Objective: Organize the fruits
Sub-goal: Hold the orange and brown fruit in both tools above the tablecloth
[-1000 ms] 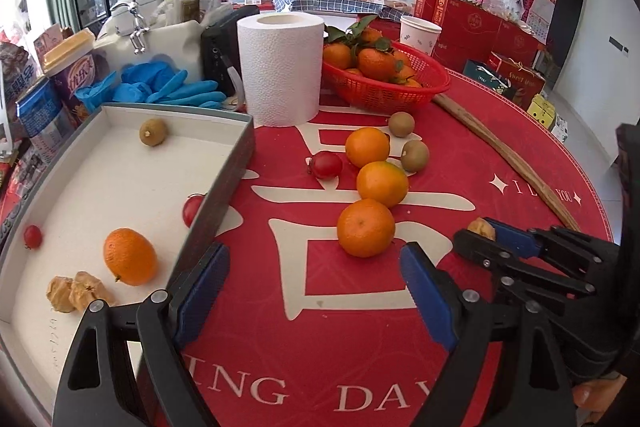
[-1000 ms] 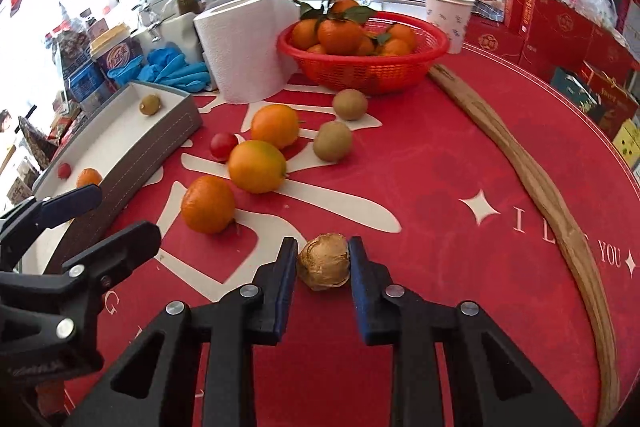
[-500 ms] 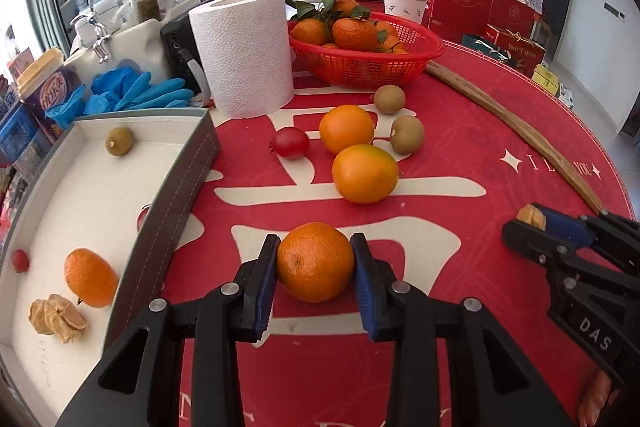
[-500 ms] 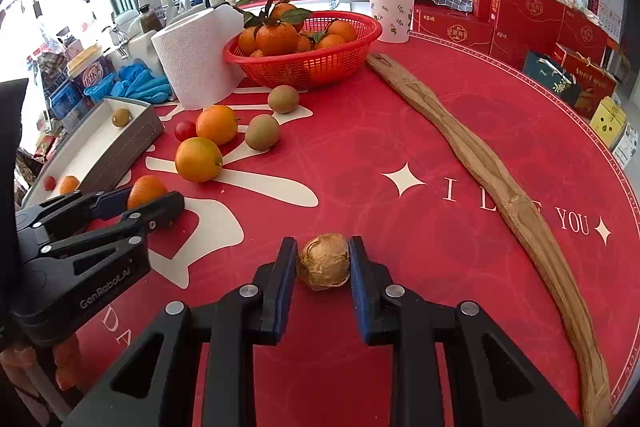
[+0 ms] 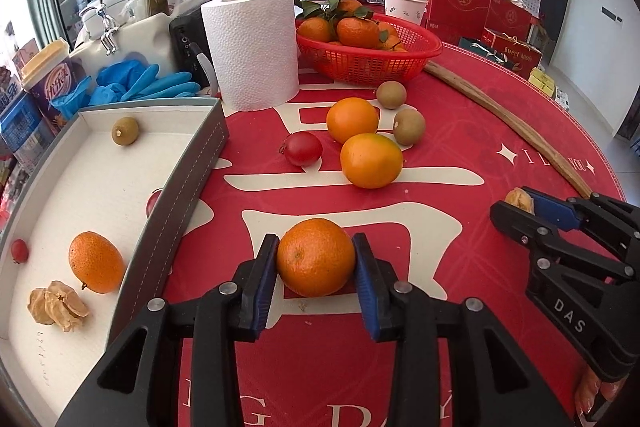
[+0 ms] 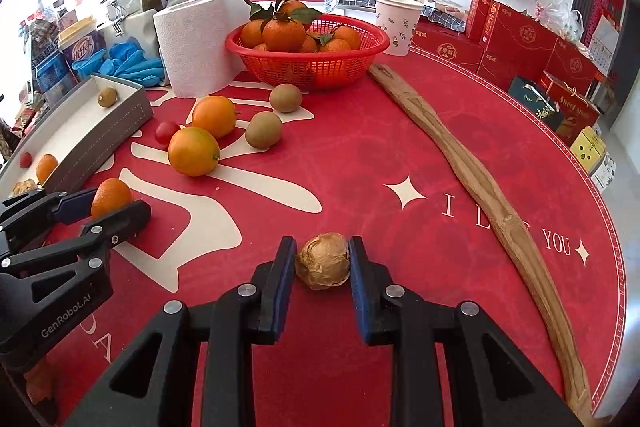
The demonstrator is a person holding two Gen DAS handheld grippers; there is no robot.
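1. The white tray (image 5: 120, 183) at far left holds an orange, tomatoes and walnuts (sorting partly done).
2. The left gripper (image 5: 316, 265) clamps an orange (image 5: 316, 257) on the red mat; next, lift it leftward over the tray wall.
3. The right gripper (image 6: 322, 263) pinches a walnut (image 6: 323, 261).

A white paper towel roll (image 5: 251, 47) stands upright at the bench's far edge, blue gloves (image 5: 136, 85) heaped just left of it. A paper cup (image 6: 398, 23) sits behind, and a long wooden stick (image 6: 472, 179) runs along the right edge.
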